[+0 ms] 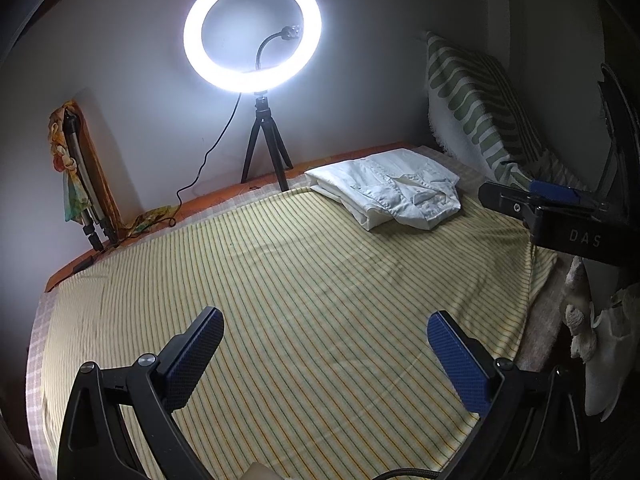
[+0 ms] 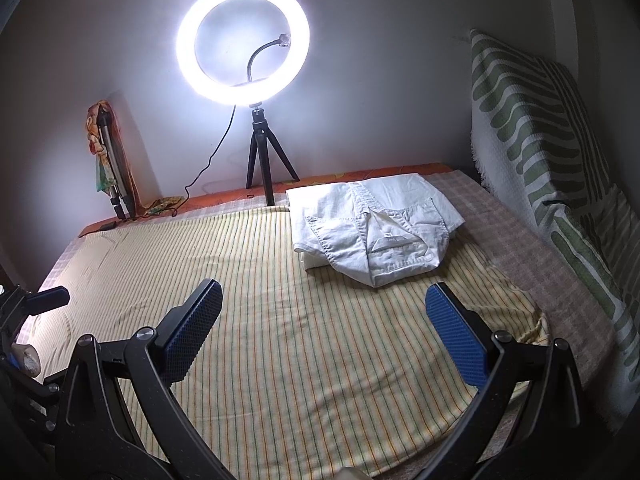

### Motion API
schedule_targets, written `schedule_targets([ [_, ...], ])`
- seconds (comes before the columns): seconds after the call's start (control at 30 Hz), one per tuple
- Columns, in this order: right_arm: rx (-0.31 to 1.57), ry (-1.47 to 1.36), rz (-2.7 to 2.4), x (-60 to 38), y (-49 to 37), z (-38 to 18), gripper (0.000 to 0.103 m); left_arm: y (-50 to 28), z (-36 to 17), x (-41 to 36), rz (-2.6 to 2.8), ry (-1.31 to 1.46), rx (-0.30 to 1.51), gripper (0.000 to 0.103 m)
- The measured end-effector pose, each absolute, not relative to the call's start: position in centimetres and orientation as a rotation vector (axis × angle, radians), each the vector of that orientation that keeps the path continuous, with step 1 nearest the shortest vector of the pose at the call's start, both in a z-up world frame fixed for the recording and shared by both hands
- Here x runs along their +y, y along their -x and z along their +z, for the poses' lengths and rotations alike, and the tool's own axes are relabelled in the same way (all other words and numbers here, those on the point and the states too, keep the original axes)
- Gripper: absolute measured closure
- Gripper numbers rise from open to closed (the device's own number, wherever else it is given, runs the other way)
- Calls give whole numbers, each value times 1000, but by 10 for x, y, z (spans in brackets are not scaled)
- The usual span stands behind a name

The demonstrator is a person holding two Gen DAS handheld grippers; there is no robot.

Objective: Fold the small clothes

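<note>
White letters reading "DAS" are showing on the right gripper's [image 1: 560, 200] black body in the left wrist view. A folded white garment [image 2: 372, 232] is lying on the striped sheet [image 2: 280, 340], just in front of the ring light [image 2: 243, 42], well beyond both sets of jaws. The left gripper [image 1: 324, 340] and the right gripper are gaping wide, holding nothing.

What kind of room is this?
Probably a bedroom at home, set up for filming: a striped sheet covers a bed, folded white clothes lie on it, and a ring light stands by the wall.
</note>
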State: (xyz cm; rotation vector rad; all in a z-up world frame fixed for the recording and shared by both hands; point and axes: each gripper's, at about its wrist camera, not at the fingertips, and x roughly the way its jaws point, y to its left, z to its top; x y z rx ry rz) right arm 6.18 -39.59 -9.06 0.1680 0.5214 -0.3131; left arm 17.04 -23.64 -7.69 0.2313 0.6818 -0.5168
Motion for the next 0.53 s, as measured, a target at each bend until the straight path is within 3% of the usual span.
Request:
schedule_targets([
  [0.53, 529, -178, -306, -396, -62, -97, 0, -173, -79, -236, -512, -220, 681, 0],
])
